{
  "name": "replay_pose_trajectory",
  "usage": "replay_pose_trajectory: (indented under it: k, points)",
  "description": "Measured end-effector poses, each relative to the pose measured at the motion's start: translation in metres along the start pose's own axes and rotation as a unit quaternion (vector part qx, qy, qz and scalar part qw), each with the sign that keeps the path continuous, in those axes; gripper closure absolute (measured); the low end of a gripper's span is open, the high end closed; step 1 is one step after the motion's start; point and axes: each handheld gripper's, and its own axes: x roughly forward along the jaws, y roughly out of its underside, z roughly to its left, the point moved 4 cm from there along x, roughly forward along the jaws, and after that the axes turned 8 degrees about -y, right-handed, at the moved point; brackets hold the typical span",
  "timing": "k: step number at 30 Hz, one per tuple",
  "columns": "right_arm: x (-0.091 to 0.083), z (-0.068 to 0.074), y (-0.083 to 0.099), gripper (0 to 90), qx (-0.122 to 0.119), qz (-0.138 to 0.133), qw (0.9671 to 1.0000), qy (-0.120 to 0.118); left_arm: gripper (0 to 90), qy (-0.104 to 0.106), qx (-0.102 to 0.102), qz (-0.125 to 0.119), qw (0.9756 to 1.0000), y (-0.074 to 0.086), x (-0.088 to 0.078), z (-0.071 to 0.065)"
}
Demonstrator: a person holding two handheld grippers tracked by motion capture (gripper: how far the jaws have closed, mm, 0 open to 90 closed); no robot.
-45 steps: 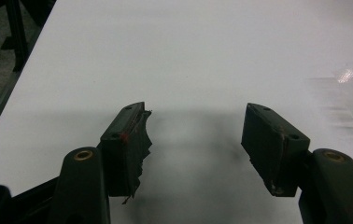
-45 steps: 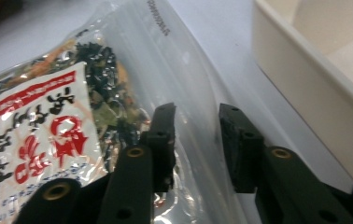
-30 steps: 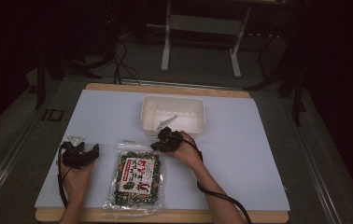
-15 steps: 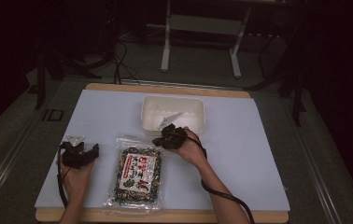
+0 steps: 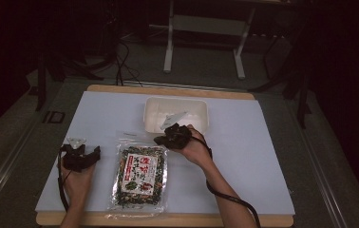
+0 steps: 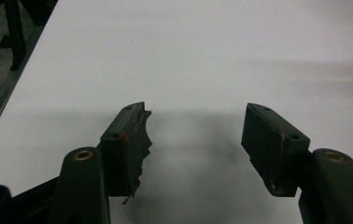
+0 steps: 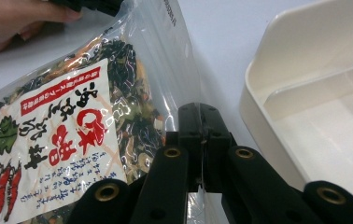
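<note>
Black jaws of the right gripper (image 7: 201, 140) are pressed together with no gap showing, and clear plastic from the bag's edge runs under and between them, so they look pinched on the bag's far right corner; the exact bite is hard to make out. That bag of dried mixed vegetables (image 5: 141, 176) is a clear pouch with a white and red printed label, lying flat on the pale blue table mat (image 5: 253, 156) near the front edge, between the two hands. Seen from above, the right gripper (image 5: 170, 137) sits at the bag's far right corner, just near of the white plastic tray (image 5: 175, 114), which stands in the middle of the mat, beyond the bag. The tray has a raised divider inside.

Over on the left, the left gripper (image 6: 195, 140) has its jaws wide apart with nothing between them, over bare mat. From above it (image 5: 79, 156) sits just left of the bag, apart from it.
</note>
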Motion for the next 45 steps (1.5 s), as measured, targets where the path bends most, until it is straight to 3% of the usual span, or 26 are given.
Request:
replay_pose_trajectory:
  k: [10, 16, 30, 45]
  points:
    - [-0.011, 0.000, -0.013, 89.6, -0.010, -0.013, 0.9998, 0.014, 40.5, 0.000, 0.000, 0.000, 1.0000, 0.000, 0.000, 0.000]
    - [-0.029, -0.005, -0.017, 89.6, -0.002, -0.038, 0.9989, 0.027, 40.5, -0.001, 0.000, 0.001, 1.0000, 0.000, 0.000, 0.000]
    - [-0.060, -0.010, -0.013, 89.6, -0.002, -0.047, 0.9977, 0.048, 40.3, -0.001, -0.001, 0.000, 1.0000, 0.000, 0.000, 0.000]
    - [-0.088, -0.001, -0.018, 89.7, -0.002, -0.045, 0.9978, 0.049, 40.3, -0.001, -0.001, 0.001, 1.0000, 0.000, 0.000, 0.000]
